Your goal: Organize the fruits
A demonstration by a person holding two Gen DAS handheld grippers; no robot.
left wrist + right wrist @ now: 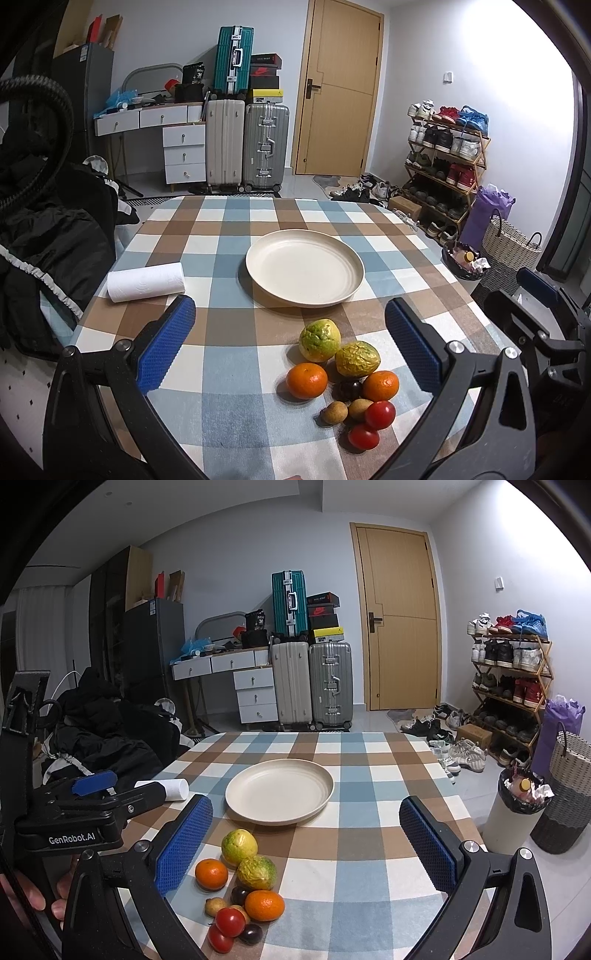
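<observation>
The cream plate sits bare mid-desk, nothing in it — the fruit pile lies just in front: two yellow-green fruits, two mandarins, two cherry tomatoes, small brown and dark ones. Checked tablecloth, paper towel roll lying at the left. Suitcases and a shoe rack stand beyond. Left gripper and right gripper both hover with jaws wide apart, holding nothing.
</observation>
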